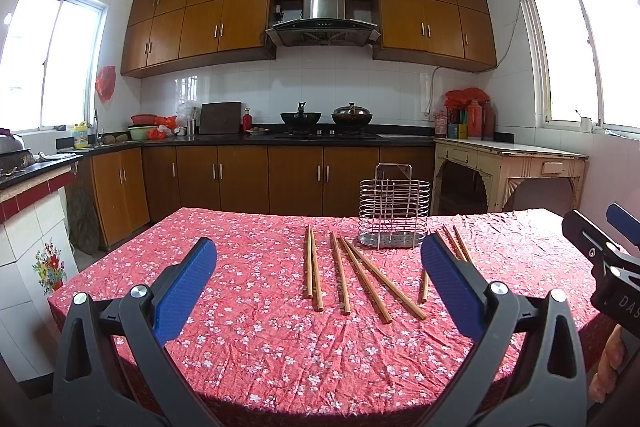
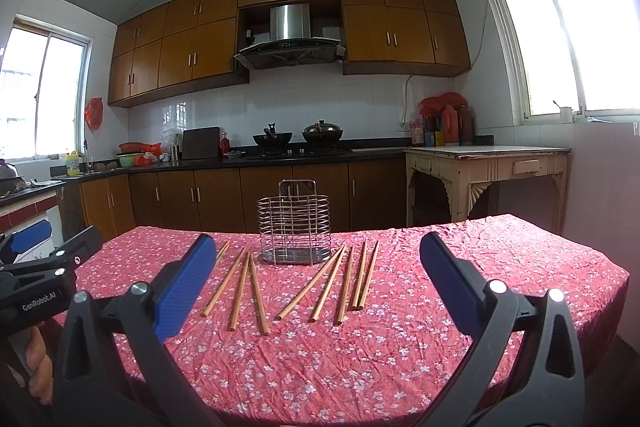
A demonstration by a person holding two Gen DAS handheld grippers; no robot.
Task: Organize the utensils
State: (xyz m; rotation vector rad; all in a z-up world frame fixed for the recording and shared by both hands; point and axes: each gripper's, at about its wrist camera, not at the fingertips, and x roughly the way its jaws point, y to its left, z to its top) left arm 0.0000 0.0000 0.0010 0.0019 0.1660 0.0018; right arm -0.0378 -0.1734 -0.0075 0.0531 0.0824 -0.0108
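Note:
Several wooden chopsticks (image 1: pixel 340 273) (image 2: pixel 244 285) lie loose on the red flowered tablecloth (image 1: pixel 256 347) (image 2: pixel 360 359), fanned out in front of an upright wire utensil holder (image 1: pixel 394 211) (image 2: pixel 295 223). More chopsticks (image 2: pixel 362 277) rest to the holder's right. My left gripper (image 1: pixel 320 283) hovers open above the near table, nothing between its blue pads. My right gripper (image 2: pixel 320 281) is open too, held level with the chopsticks. Each gripper shows at the edge of the other's view: the right gripper (image 1: pixel 608 247), the left gripper (image 2: pixel 36 247).
A kitchen counter (image 1: pixel 280 139) with a stove and two woks runs along the far wall. A pale side table (image 2: pixel 488 163) stands at the right under a window. The table drops off at its left edge (image 1: pixel 60 291) and right edge (image 2: pixel 616 279).

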